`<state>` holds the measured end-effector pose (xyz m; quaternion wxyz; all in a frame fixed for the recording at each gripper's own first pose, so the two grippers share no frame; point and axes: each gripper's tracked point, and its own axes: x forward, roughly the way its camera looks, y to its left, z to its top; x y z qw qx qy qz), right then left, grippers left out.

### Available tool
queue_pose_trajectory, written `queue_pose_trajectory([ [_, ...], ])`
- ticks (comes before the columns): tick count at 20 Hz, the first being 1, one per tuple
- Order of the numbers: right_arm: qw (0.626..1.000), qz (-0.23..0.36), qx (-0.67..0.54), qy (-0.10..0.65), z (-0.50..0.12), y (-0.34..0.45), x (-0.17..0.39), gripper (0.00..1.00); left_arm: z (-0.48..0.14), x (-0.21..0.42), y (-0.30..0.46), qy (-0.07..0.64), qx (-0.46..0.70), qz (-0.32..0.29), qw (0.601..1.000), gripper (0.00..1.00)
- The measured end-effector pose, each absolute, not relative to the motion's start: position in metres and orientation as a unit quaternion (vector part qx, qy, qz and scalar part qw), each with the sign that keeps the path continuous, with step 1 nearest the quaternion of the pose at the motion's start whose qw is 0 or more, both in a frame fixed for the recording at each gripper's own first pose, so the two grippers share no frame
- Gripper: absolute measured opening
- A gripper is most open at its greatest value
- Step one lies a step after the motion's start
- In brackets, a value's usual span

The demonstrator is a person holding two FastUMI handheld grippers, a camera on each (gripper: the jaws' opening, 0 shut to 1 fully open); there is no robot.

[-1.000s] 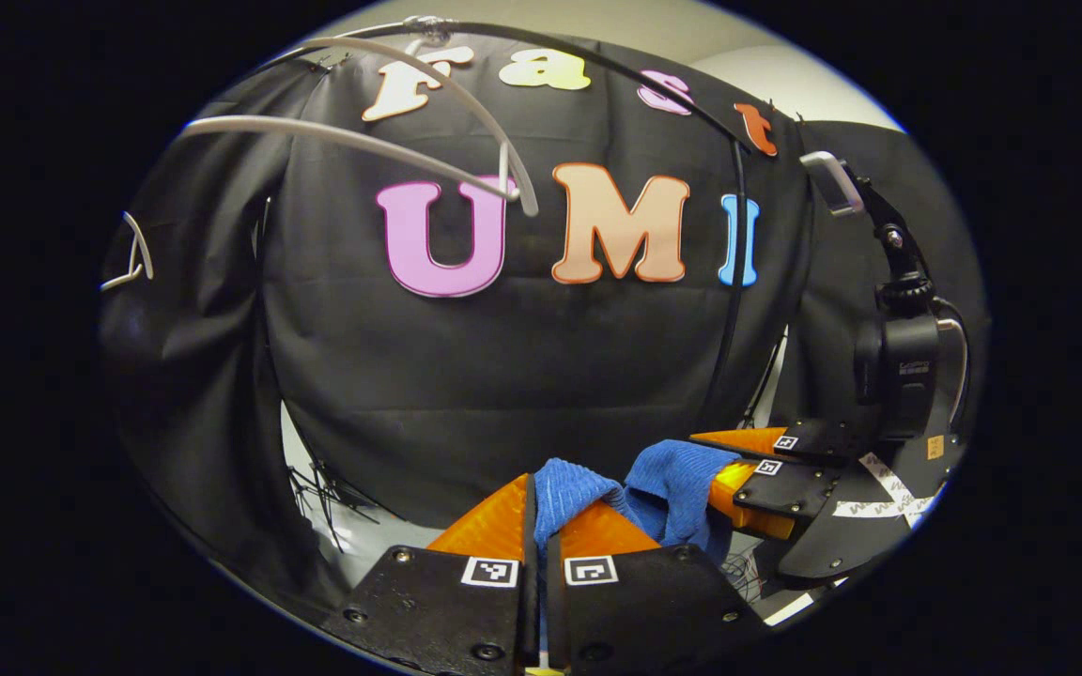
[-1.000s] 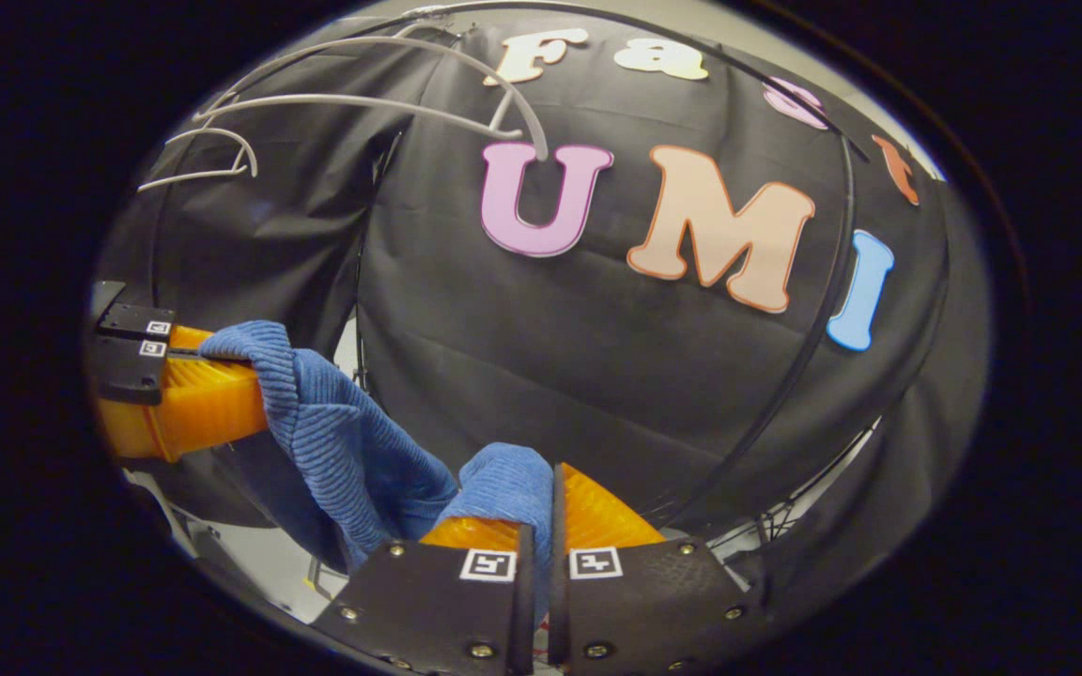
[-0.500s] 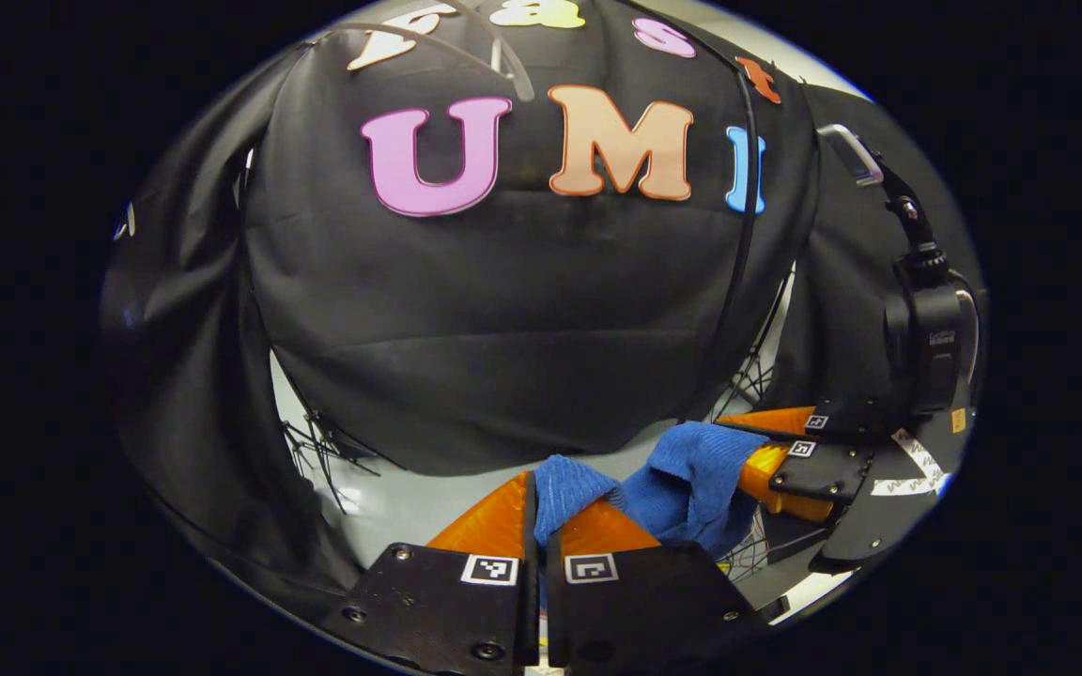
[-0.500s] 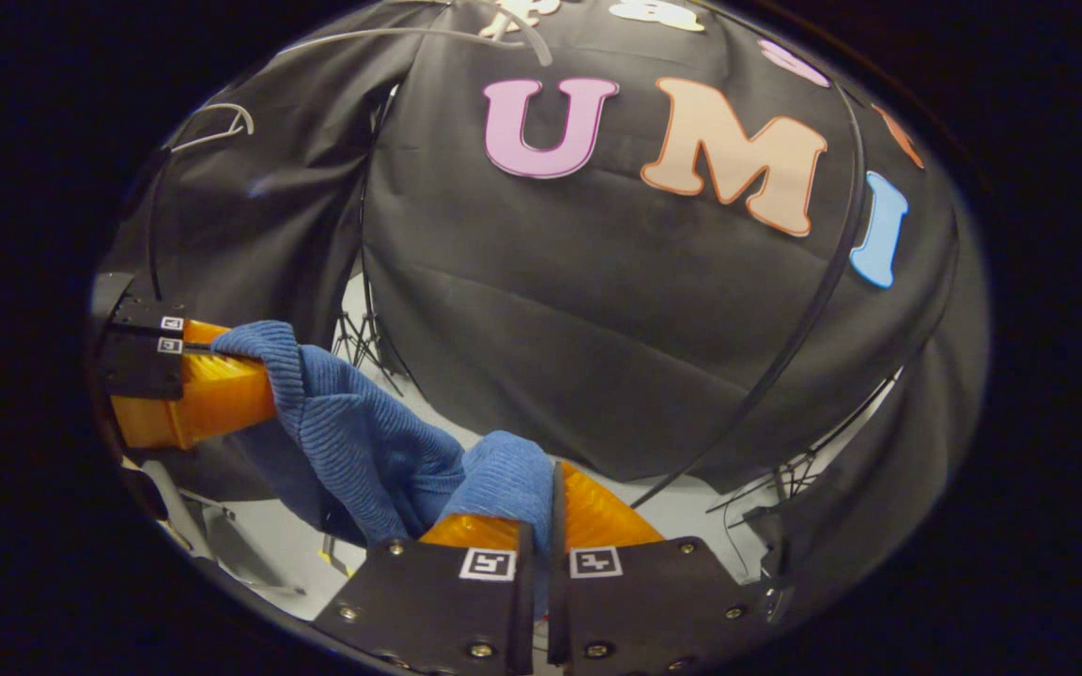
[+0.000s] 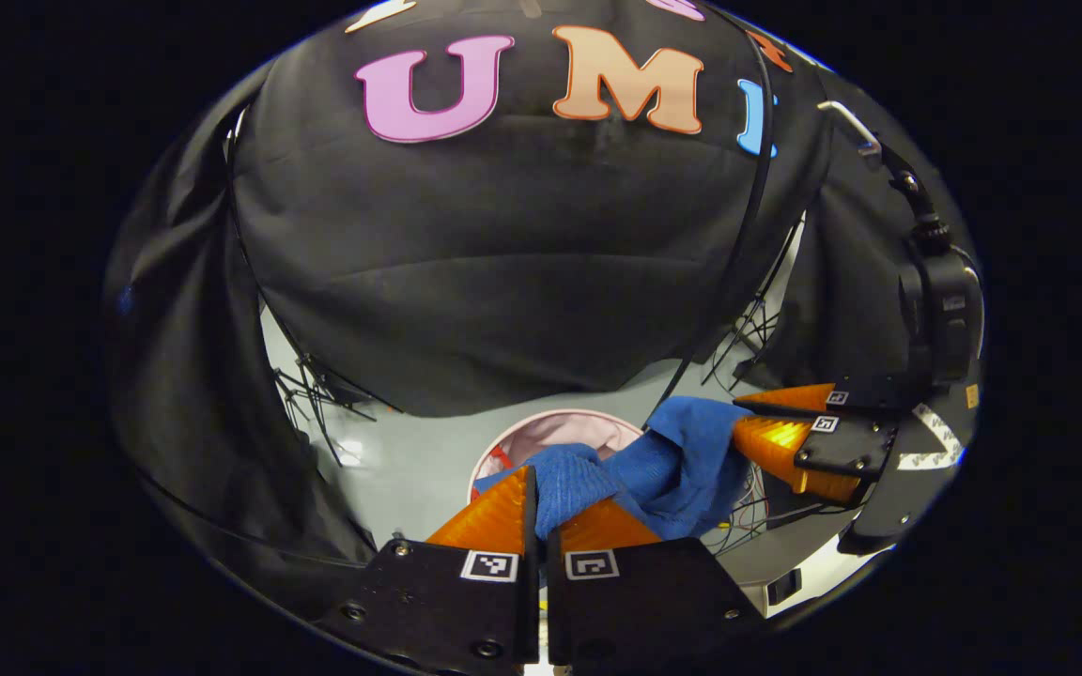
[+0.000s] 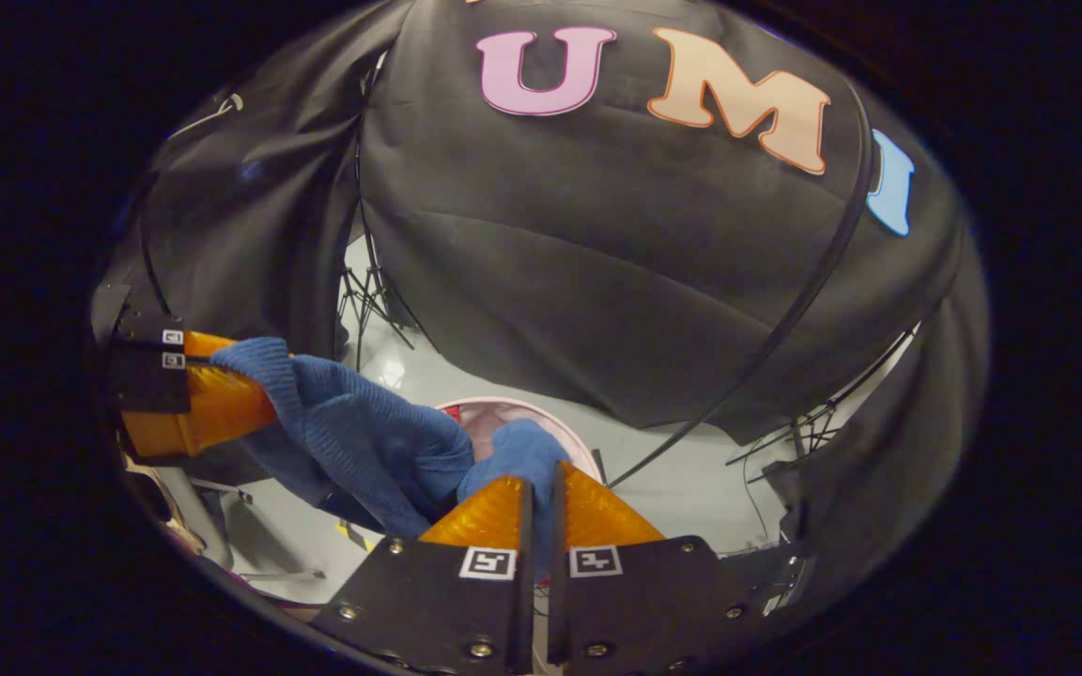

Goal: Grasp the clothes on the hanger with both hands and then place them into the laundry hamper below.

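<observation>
Hanging between the two grippers, the blue ribbed knit garment (image 5: pixel 668 465) is sagging in a slack fold, one end pinched by each tool and its middle drooping low above the floor. In the left gripper view, the left gripper (image 5: pixel 541 502) is pressing its two orange fingers (image 5: pixel 494 514) together on a bunched edge of the cloth, with the fabric bulging out just past the tips; the right gripper (image 5: pixel 771 422) is showing farther off at the right, its fingers closed on the other end. In the right gripper view, the garment (image 6: pixel 363 441) is running from the right gripper (image 6: pixel 541 493), whose orange fingers (image 6: pixel 597 516) are clamping a blue wad between them, across to the left gripper (image 6: pixel 240 380) at the far left, where the cloth is draping over the orange finger. Beneath the garment, the laundry hamper (image 5: pixel 550 432) is standing on the pale grey floor (image 5: pixel 409 469), its round pink rim and pink lining partly covered by the hanging fabric; in the right gripper view its rim (image 6: pixel 503 408) is peeking out just behind the blue wad. Thin black stand legs (image 6: pixel 363 291) and cables are resting on the floor near the black cloth wall (image 5: pixel 503 244).
</observation>
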<state>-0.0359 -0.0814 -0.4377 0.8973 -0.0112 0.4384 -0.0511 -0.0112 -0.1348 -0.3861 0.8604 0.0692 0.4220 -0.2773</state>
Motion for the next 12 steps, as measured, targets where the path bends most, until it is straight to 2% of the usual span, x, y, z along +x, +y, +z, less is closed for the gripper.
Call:
queue_pose_trajectory([
  [3,0.897,-0.049,-0.012,0.44,-0.437,-0.079,-0.035,0.07,-0.418,-0.031,-0.13,0.469,0.084,-0.274,0.836,0.05],
  [7,0.897,-0.045,-0.008,0.439,-0.437,-0.075,-0.033,0.07,-0.428,-0.04,-0.135,0.488,0.091,-0.281,0.821,0.22],
  [12,0.898,-0.043,-0.007,0.439,-0.435,-0.073,-0.034,0.07,-0.423,-0.042,-0.138,0.48,0.093,-0.288,0.823,0.22],
])
